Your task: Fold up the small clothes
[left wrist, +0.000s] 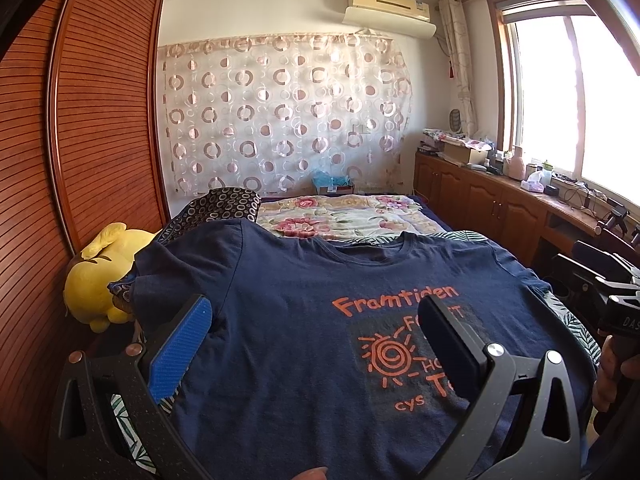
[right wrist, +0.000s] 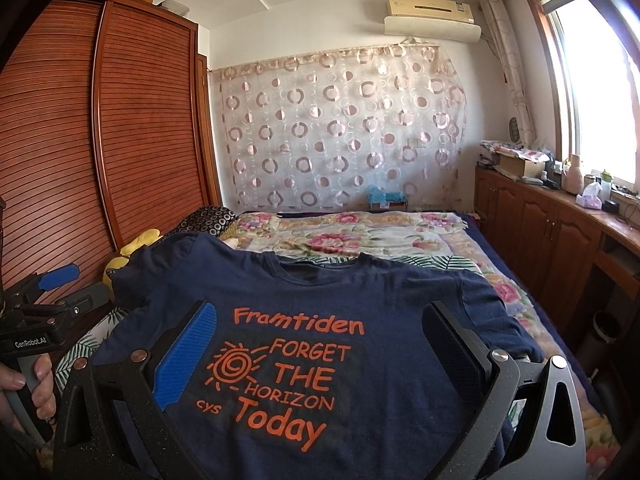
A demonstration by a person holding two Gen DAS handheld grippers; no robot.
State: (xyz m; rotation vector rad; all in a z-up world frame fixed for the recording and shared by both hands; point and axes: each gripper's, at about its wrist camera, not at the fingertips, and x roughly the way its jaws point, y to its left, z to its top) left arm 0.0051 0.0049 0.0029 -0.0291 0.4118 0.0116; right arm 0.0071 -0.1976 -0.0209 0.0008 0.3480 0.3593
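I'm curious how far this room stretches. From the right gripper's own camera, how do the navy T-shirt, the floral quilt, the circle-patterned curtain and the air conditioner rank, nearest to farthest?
From the open right gripper:
1. Navy T-shirt, spread flat just under the fingers.
2. Floral quilt, beyond the shirt's collar on the bed.
3. Circle-patterned curtain, on the far wall.
4. Air conditioner, high above it; too close to call against the curtain.

1. The T-shirt (right wrist: 360, 292) is soft, matt blue cloth.
2. The wardrobe (right wrist: 132, 128) is shiny, ribbed brown wood.
3. The left gripper (left wrist: 316, 332) has one bumpy blue rubbery pad.
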